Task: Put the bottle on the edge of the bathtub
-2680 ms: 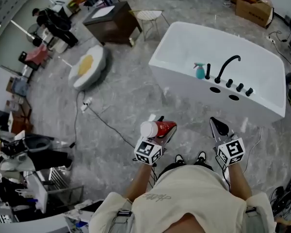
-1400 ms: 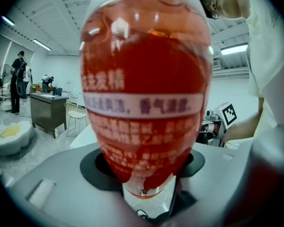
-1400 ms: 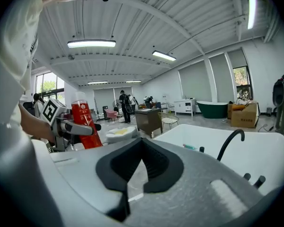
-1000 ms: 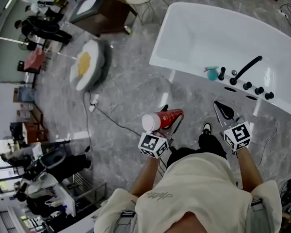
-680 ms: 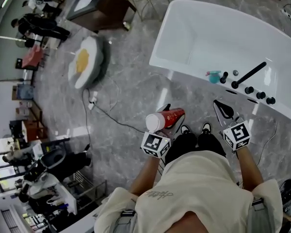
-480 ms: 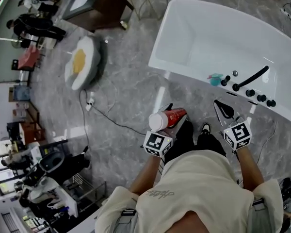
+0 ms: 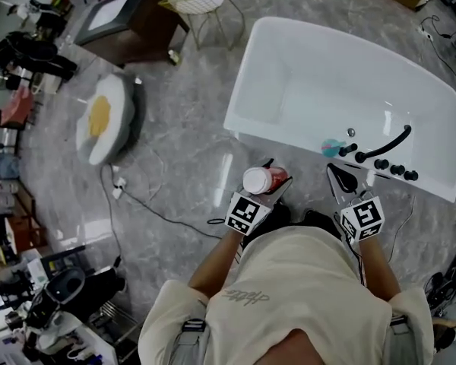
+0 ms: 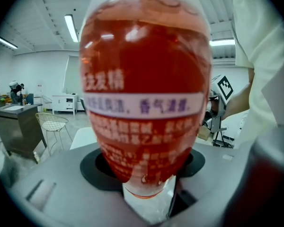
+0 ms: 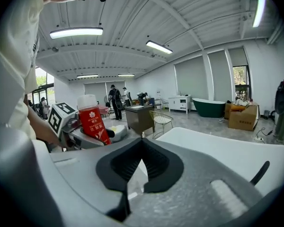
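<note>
Left gripper view: red plastic bottle with white cap, judged light, stiff, slick, pinched low on body by left gripper, just short of white bathtub rim; right gripper pressed together, empty

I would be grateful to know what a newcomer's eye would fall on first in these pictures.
The red bottle with its white cap, clamped in the left gripper just in front of the person, fills the left gripper view. Beyond it stands the big white bathtub, with a black faucet on its near edge. The right gripper hangs beside the left one, shut and empty.
</note>
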`<action>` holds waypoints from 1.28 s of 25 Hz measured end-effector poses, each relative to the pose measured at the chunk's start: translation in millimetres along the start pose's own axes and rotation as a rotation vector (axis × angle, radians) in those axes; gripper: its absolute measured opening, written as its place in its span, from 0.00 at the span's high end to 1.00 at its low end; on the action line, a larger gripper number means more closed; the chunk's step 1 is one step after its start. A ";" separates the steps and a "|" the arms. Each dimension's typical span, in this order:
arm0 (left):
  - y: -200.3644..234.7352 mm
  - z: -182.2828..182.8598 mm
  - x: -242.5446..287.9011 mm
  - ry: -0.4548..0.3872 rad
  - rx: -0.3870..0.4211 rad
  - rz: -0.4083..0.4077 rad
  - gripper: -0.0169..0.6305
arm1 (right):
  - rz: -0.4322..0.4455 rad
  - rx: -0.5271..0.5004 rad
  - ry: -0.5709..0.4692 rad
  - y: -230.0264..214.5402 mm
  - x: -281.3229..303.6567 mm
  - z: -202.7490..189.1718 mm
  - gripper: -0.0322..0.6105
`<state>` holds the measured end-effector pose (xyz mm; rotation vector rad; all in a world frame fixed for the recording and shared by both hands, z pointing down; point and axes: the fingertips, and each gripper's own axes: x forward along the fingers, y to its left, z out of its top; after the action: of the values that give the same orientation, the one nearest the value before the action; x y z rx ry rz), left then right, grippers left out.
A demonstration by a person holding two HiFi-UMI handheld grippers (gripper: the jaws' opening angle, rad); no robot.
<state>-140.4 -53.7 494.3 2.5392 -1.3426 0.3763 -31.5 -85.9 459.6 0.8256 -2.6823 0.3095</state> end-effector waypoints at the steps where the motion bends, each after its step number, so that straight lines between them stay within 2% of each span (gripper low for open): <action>1: 4.8 -1.7 3.5 0.003 0.004 -0.023 0.51 | -0.017 0.001 0.003 1.4 3.5 0.6 0.95; 7: 21.3 -14.3 30.4 0.031 0.032 -0.136 0.51 | -0.135 0.043 0.018 2.2 4.4 -7.5 0.95; 13: 23.2 -33.0 78.7 0.091 0.079 -0.184 0.51 | -0.173 0.100 0.056 -15.9 -5.1 -27.0 0.95; 17: 30.7 -55.6 115.5 0.118 0.108 -0.185 0.51 | -0.155 0.129 0.072 -33.3 4.5 -41.2 0.95; 24: 50.1 -108.8 180.6 0.165 0.173 -0.115 0.51 | -0.080 0.097 0.094 -68.6 37.7 -59.3 0.95; 32: 67.9 -167.1 229.3 0.211 0.160 -0.078 0.52 | -0.016 0.133 0.130 -77.6 51.6 -80.4 0.95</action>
<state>-91.0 -211.8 734.4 2.5815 -1.1744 0.7407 -8.4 -151.2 561.3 0.8344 -2.5550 0.5234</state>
